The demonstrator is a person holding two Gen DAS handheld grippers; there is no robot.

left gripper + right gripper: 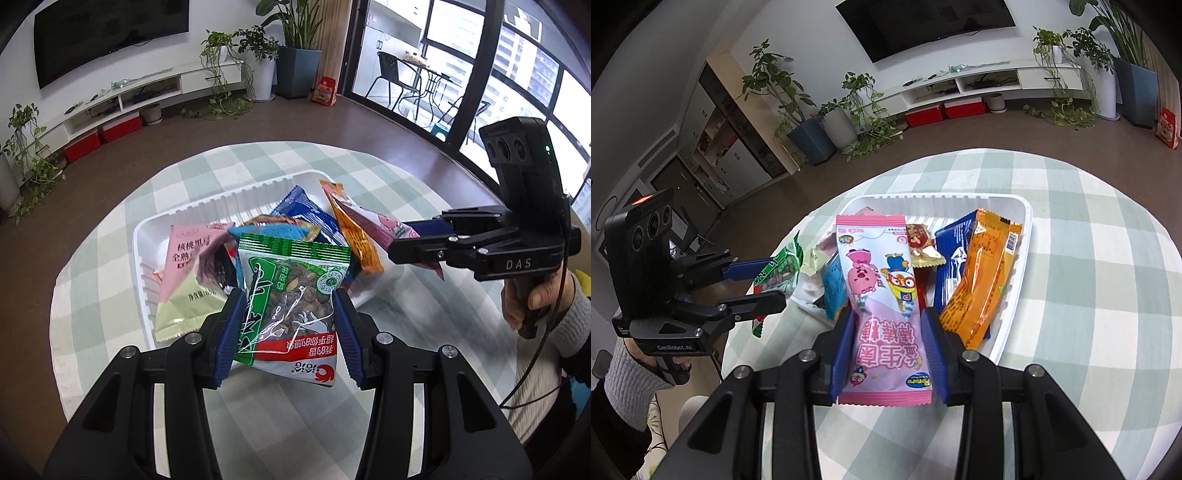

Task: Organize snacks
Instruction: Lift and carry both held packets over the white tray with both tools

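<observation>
**Two grippers, each pinching a snack packet above a crowded tray**

A white ribbed tray (155, 229) sits on a round surface (369, 162) covered in a green-and-white checked cloth. It is heaped with packets: in the left wrist view a pink-and-pale-green packet (188, 273) leans at the tray's left side, a blue packet (306, 210) lies toward the far wall, and an orange packet (351, 229) slants up at the right. In the right wrist view the same orange packet (982, 280) lies along the tray's right wall over the blue one, with a small gold-and-red packet (921, 245) further back. These loose packets crowd the tray floor, leaving little bare plastic.

Behind the surface, in the upper part of both views, are a wall-mounted television (107, 33), a low white media shelf (147, 96) with red boxes beneath it, and several potted plants. Glass doors fill the upper right of the left wrist view.

The left gripper (288, 321) is at the lower centre of its own view, its blue pads pressed against both sides of a green nut packet (291, 295), which stands upright in front of the tray's near edge. The right gripper (888, 339), lower centre in its view, pinches a pink cartoon packet (879, 295) by its lower half; the packet's top reaches over the tray's contents. Each gripper also appears side-on at the edge of the other's view, held by a hand (524, 299) in a grey knitted sleeve.
</observation>
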